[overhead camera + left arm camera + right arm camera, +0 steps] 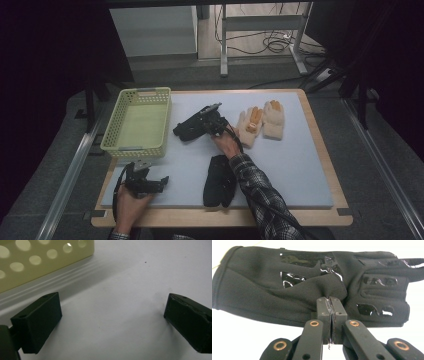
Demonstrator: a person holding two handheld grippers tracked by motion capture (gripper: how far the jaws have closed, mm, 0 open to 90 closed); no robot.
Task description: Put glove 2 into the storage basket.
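High view: right gripper (pixel 214 121) mid-table, clamped on a black glove (pixel 189 128) lying just right of the yellow basket (pixel 138 122). Second black glove (pixel 220 186) flat near the front edge, under the right forearm (pixel 260 192) in a plaid sleeve. Pair of cream gloves (pixel 262 122) with orange patches side by side further right, clear of the gripper. Left gripper (pixel 147 184) parked low at front left, just below the basket's near corner, jaws apart, holding nothing. All resting on the pale grey mat (pixel 300 170) over the wood table (pixel 325 150).

Left gripper view: two black jaws wide apart, bare mat (pixel 112 315) between them. Perforated basket wall (pixel 37 262) at top left, close to one jaw, not touching.

Right gripper view: jaws together, pinching a fold of black glove (pixel 312 287) fabric at its near edge, roughly mid-length. Fabric puckered up into the pinch point. Glossy black grip patches on the upper side; cuff to the left, fingers to the right. Rest of the glove on the mat; cannot tell whether any of it is lifted.
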